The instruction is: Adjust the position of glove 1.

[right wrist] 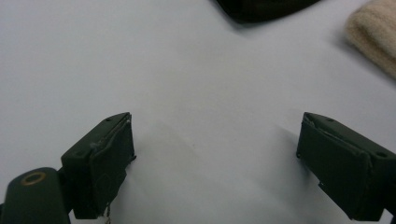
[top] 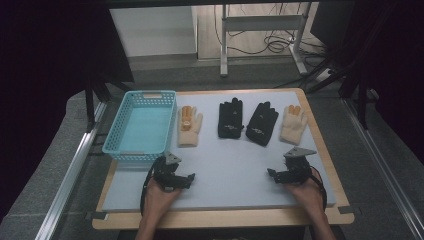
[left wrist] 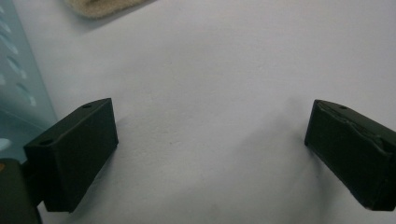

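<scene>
Black jaws on both tools stand wide apart w/ nothing between them: our left gripper (top: 186, 180) hovers low over the pale mat (top: 225, 170) just in front of the blue basket (top: 141, 125), our right gripper (top: 274, 175) sits near the mat's right side. Gloves lie in a row at the far edge: cream glove (top: 189, 126) just beside the basket, two black gloves (top: 230, 118) and (top: 261, 123) mid-row, touching or nearly so, and another cream glove (top: 293, 124) at the right end. Risks, as we judge them: knit is floppy, so a pinch on a fingertip could let a glove sag and drag over its neighbour; the black pair lie so close that one grab may snag both; the left tool could knock the basket wall on the way in. Basket looks empty, as far as we can see thru the mesh.
</scene>
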### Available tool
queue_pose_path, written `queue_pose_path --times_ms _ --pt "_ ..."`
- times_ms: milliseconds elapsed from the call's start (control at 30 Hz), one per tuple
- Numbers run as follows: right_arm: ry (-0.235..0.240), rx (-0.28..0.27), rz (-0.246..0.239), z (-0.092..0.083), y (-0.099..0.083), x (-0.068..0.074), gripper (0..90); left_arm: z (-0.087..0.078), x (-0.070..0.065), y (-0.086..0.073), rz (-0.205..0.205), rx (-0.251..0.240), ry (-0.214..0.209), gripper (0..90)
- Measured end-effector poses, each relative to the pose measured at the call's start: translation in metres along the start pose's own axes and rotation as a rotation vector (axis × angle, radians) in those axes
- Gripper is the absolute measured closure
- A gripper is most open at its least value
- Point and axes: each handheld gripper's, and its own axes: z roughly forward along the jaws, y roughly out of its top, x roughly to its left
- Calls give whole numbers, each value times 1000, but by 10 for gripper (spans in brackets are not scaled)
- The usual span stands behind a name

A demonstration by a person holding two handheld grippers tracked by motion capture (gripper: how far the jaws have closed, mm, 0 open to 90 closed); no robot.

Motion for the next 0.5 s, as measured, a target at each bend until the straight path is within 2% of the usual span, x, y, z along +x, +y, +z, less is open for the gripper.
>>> queue_pose_path --times_ms 500 --pt "-3 1 -2 0 0 0 107 0 0 0 0 -5 5 43"
